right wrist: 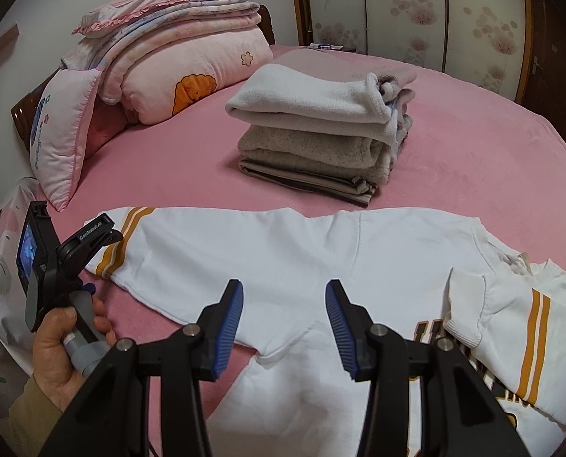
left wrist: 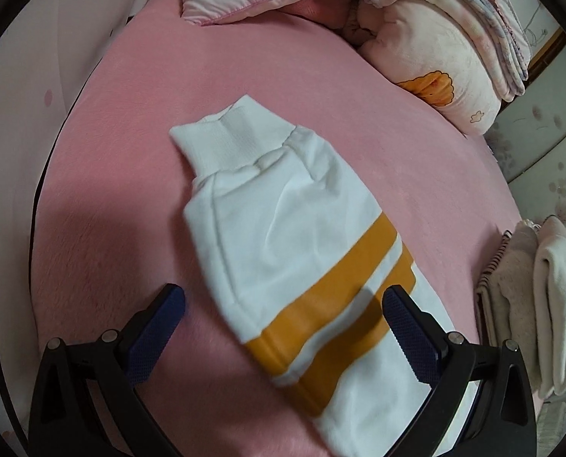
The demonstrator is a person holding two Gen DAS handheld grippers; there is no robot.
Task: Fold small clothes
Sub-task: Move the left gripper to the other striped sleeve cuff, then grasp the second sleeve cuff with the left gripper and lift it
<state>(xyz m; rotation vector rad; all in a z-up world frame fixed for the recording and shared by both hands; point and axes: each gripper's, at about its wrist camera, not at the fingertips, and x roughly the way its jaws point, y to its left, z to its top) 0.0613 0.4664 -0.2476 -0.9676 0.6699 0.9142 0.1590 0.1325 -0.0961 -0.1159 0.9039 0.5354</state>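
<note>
A white sweatshirt (right wrist: 283,251) with orange stripes lies flat on the pink bed sheet (right wrist: 473,144). Its right-hand sleeve (right wrist: 511,323) is folded in across the chest. The other sleeve (left wrist: 283,221) stretches out to the left, cuff at the far end. My left gripper (left wrist: 283,297) hangs just over that sleeve with its jaws wide apart, and the striped part lies between them untouched. In the right wrist view the left gripper (right wrist: 105,230) sits by the cuff, held by a hand (right wrist: 65,342). My right gripper (right wrist: 284,293) is open above the shirt near the armpit, holding nothing.
A stack of folded clothes (right wrist: 321,133) sits on the bed behind the sweatshirt, also seen at the right edge as the stack (left wrist: 530,304). Folded pink quilts (right wrist: 176,57) and a small pillow (right wrist: 61,137) fill the head end. Wardrobe doors (right wrist: 416,7) stand beyond the bed.
</note>
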